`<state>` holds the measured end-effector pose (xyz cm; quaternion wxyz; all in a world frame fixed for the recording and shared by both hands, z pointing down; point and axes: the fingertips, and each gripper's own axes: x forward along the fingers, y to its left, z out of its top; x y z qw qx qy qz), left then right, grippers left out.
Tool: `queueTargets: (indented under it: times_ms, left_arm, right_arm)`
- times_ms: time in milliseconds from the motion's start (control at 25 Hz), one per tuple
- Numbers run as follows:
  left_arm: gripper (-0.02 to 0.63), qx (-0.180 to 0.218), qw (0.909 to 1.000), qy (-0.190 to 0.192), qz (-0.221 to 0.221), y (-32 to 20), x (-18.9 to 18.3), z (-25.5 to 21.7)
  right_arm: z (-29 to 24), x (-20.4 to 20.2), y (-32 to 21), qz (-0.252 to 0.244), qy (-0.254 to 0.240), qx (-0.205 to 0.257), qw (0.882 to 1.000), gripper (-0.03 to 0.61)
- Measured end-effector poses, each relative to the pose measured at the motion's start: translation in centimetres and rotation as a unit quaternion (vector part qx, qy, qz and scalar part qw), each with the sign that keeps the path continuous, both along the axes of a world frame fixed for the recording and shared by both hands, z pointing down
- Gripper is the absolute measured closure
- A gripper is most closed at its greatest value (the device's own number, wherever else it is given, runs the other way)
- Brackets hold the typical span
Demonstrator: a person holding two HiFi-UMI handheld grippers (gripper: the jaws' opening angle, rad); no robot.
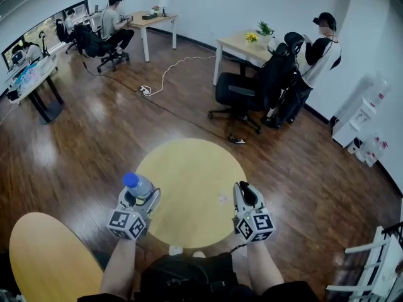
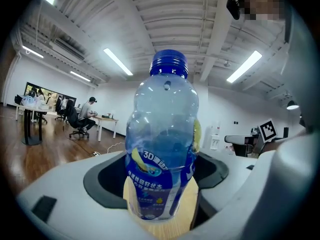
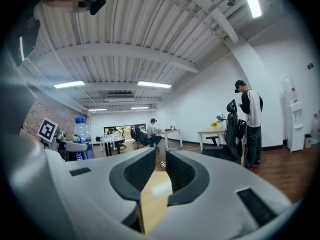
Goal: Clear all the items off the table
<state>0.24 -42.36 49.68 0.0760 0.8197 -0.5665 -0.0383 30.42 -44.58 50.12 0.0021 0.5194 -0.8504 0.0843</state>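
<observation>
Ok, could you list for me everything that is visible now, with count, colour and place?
bottle: one, clear with blue cap and label, held in the left gripper
round table: one, pale yellow, below both grippers
second round table: one, yellowish, lower left
desks: at least two, light wood, near the far wall
office chairs: at least two, black, at the desks
people: at least two, one standing, one seated
cable: one, white, between the desks
left gripper: grey-white, shut on the bottle
right gripper: grey-white, fingers nearly together, empty
</observation>
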Motion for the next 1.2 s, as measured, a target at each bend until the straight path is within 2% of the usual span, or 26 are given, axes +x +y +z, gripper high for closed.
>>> queueTargets:
  times_ms: [480, 640, 880, 1200]
  left_arm:
    - [0.244, -0.079, 0.9960, -0.015, 0.039, -2.9, 0.9, 8.0]
    - [0.244, -0.090, 0.9948, -0.025, 0.041, -4.7, 1.2, 10.1]
    - [0.244, -0.110, 0.9929, -0.031, 0.031, -6.5, 1.5, 13.7]
    - [0.244, -0.107, 0.9936, -0.033, 0.016, -7.5, 1.9, 17.3]
  right_arm:
    - [6.4, -5.4, 0.2, -0.040, 0.040, -0.085, 0.995, 0.512]
    - [8.6, -6.9, -0.2, -0.044, 0.050, -0.111, 0.992, 0.512]
    - [12.4, -6.9, 0.1, -0.040, 0.062, -0.162, 0.984, 0.512]
    - [15.0, -7.4, 1.0, -0.062, 0.100, -0.194, 0.974, 0.512]
